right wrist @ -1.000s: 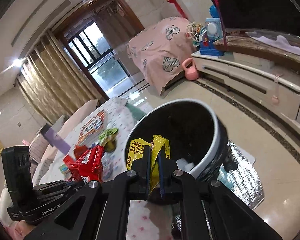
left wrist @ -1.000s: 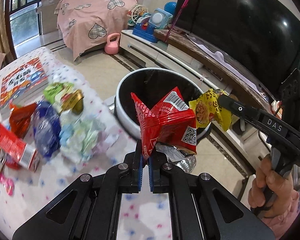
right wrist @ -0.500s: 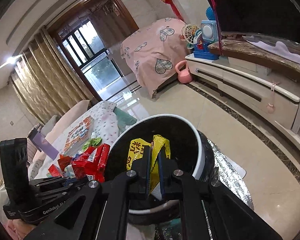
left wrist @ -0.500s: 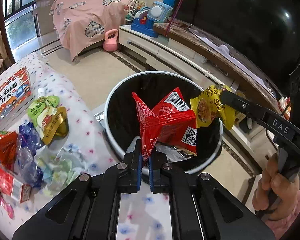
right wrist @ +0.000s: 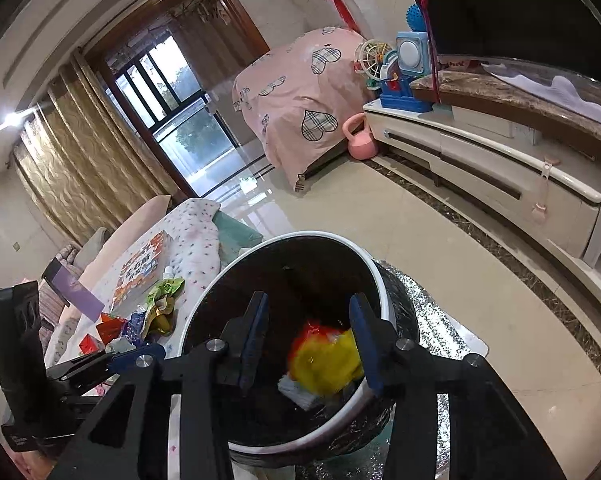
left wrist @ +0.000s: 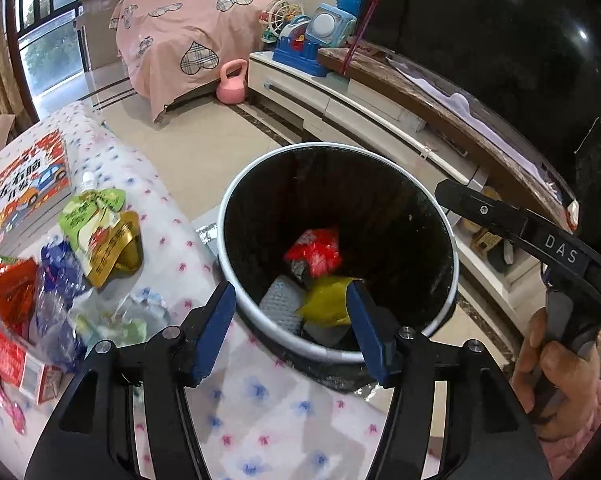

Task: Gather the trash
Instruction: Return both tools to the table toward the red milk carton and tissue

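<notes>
A black bin with a white rim [left wrist: 454,264] stands on the floor beside the cloth-covered table [left wrist: 260,392]. My left gripper [left wrist: 288,296] is over its near rim, jaws opening, nothing between them. My right gripper [right wrist: 309,304] is above the bin [right wrist: 384,292] too, jaws opening and empty. A red wrapper [left wrist: 316,250] and a yellow wrapper [left wrist: 326,300] are down inside the bin, the yellow one [right wrist: 324,364] blurred. More trash lies on the table at the left: a green pouch [left wrist: 90,216], a gold pouch [left wrist: 118,248], a blue wrapper [left wrist: 56,280] and a red box [left wrist: 4,356].
A picture book [left wrist: 24,184] lies at the table's far left. A silver foil mat [right wrist: 440,320] is under the bin. A long white TV cabinet [left wrist: 360,108] runs along the right, with a pink kettlebell [left wrist: 232,88] at its end. A hand [left wrist: 552,364] holds the right gripper's handle.
Both grippers went from shut to open over the bin. The red wrapper left the left gripper and the yellow wrapper left the right one; both are now inside the bin.
</notes>
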A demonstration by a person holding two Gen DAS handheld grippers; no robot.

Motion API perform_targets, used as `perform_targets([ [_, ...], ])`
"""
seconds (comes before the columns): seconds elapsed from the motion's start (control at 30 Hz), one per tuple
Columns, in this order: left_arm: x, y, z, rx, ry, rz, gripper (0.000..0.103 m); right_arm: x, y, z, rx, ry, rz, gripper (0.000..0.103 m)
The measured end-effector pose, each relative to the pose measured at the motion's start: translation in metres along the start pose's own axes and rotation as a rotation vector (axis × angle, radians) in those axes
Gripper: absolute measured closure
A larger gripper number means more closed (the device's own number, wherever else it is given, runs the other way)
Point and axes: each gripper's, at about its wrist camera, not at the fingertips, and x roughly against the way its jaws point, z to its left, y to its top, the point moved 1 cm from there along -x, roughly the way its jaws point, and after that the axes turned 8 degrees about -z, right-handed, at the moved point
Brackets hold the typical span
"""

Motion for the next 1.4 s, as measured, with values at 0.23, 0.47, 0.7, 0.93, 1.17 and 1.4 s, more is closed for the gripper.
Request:
perform_targets([
  [0.23,0.033,-0.019,0.013,0.061,-0.014,-0.046,0.039,0.014,-0.008,0.006,-0.025,0.019,-0.024,0.027],
  [0.47,0.067,-0.045,0.037,0.120,0.010,-0.077,0.034,0.030,-0.029,0.029,-0.034,0.062,-0.030,0.013],
  [0.7,0.090,-0.073,0.077,0.209,0.059,-0.087,0.033,0.039,-0.053,0.061,-0.010,0.092,-0.018,0.007],
  [0.93,0.107,-0.102,0.120,0.308,0.104,-0.081,0.031,0.036,-0.077,0.090,0.018,0.126,0.032,0.006],
  [1.17,0.116,-0.116,0.147,0.372,0.133,-0.084,0.031,0.028,-0.095,0.118,0.058,0.160,0.076,0.006],
  [1.4,0.117,-0.119,0.163,0.406,0.134,-0.086,0.030,0.019,-0.105,0.138,0.096,0.175,0.101,0.006],
])
